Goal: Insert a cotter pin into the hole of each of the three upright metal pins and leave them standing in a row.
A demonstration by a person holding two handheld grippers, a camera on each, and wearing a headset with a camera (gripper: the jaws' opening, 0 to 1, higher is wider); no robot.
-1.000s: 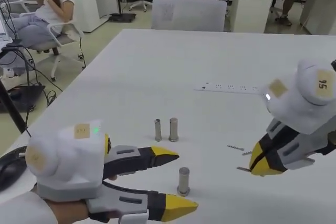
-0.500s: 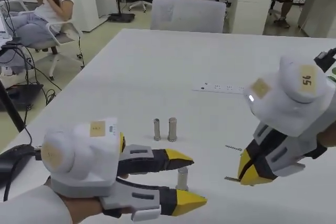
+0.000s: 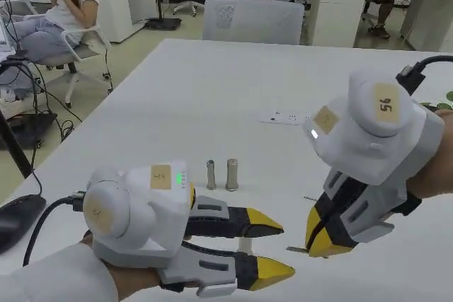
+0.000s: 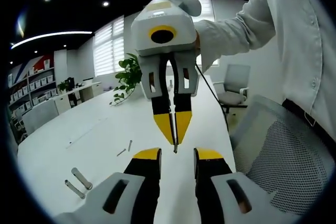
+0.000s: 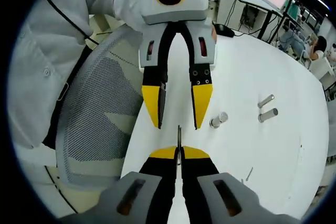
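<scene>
Two upright metal pins (image 3: pixel 211 175) (image 3: pixel 232 174) stand side by side mid-table. A third metal pin (image 3: pixel 244 245) stands nearer, partly hidden between the jaws of my open left gripper (image 3: pixel 279 245). My right gripper (image 3: pixel 317 242) is shut on a cotter pin (image 3: pixel 296 250), whose tip points left toward that near pin. In the right gripper view the cotter pin (image 5: pixel 179 139) rises from my right gripper (image 5: pixel 178 153), facing the open left gripper (image 5: pixel 176 115), with the near pin (image 5: pixel 218 119) to one side. In the left gripper view my left gripper (image 4: pixel 178 155) is open below the held cotter pin (image 4: pixel 175 148).
A spare cotter pin (image 3: pixel 311 198) lies on the white table (image 3: pixel 212 97), and two loose ones (image 4: pixel 125 149) lie in the left gripper view. A power strip (image 3: pixel 287 117) lies farther back. A grey chair (image 3: pixel 251 19) stands beyond the far edge, and a seated person (image 3: pixel 67 5) is at back left.
My left gripper has moved right, its open jaws now on either side of the near pin. My right gripper has come left with the cotter pin, closing the gap.
</scene>
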